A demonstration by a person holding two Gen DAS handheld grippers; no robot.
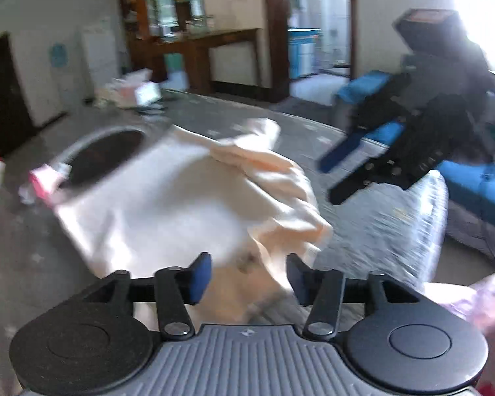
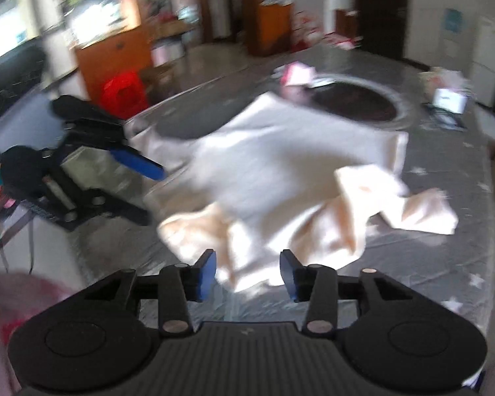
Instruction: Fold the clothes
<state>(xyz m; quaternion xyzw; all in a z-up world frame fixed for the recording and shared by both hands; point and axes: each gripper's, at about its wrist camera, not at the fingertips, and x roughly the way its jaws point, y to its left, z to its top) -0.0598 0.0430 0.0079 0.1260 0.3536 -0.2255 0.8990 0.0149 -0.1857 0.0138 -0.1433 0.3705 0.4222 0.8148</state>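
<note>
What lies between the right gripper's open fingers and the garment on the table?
Nothing: in the right wrist view, the right gripper hangs open, with the cream garment's near edge directly ahead on the grey table.

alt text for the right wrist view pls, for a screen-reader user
A pale cream garment lies partly flattened, partly bunched on a grey star-patterned table, just ahead of the open right tongs, which hold nothing. The left tongs hover open at the table's left edge, also empty. The picture is motion-blurred, with a dark round inset in the table beyond the garment.
</note>
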